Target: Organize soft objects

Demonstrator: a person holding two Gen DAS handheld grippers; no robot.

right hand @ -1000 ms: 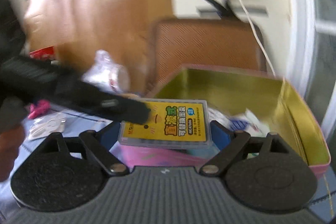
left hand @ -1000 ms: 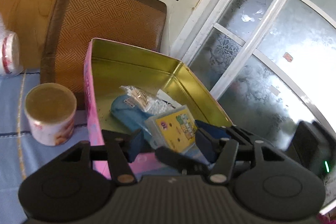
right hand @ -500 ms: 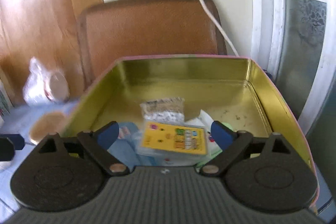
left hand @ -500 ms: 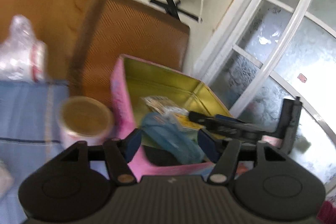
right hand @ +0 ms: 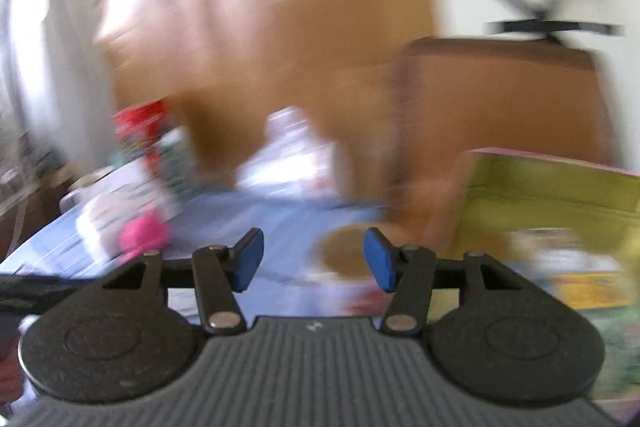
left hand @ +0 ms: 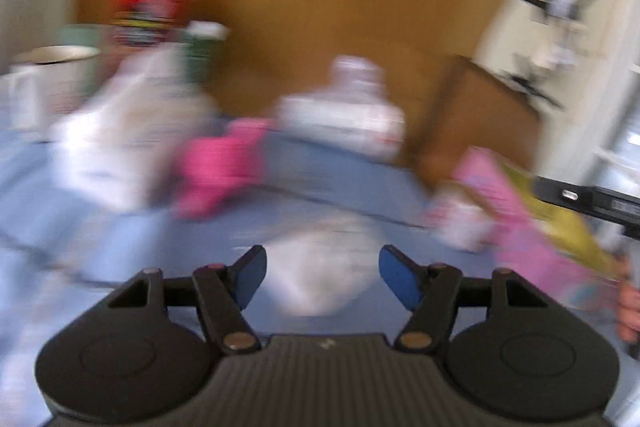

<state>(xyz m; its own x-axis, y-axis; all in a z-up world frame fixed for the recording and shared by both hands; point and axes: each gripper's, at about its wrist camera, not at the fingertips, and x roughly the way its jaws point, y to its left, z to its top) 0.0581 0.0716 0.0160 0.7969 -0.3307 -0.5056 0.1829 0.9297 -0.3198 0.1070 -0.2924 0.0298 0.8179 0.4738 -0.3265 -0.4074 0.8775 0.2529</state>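
Note:
Both views are blurred by motion. My left gripper (left hand: 323,277) is open over the blue cloth, and a white soft thing (left hand: 320,267) shows blurred in the gap between its blue pads; I cannot tell if they touch it. A pink soft thing (left hand: 216,171) lies further back to the left. The pink tin (left hand: 520,227) with its gold inside stands at the right. My right gripper (right hand: 313,259) hangs left of the tin (right hand: 540,187), its jaws closing with nothing between them. The yellow pack (right hand: 588,287) lies inside the tin.
A round cup with a brown lid (right hand: 348,251) stands beside the tin. At the back are a plastic-wrapped bundle (left hand: 344,115), a white bag (left hand: 120,139), a red-lidded jar (left hand: 148,3) and a white mug (left hand: 40,79). A brown chair back (right hand: 500,99) rises behind the tin.
Both grippers have swung left, away from the tin and toward the cloth. The yellow pack now lies in the tin, free of both grippers. The right jaws stand narrower than half a second ago.

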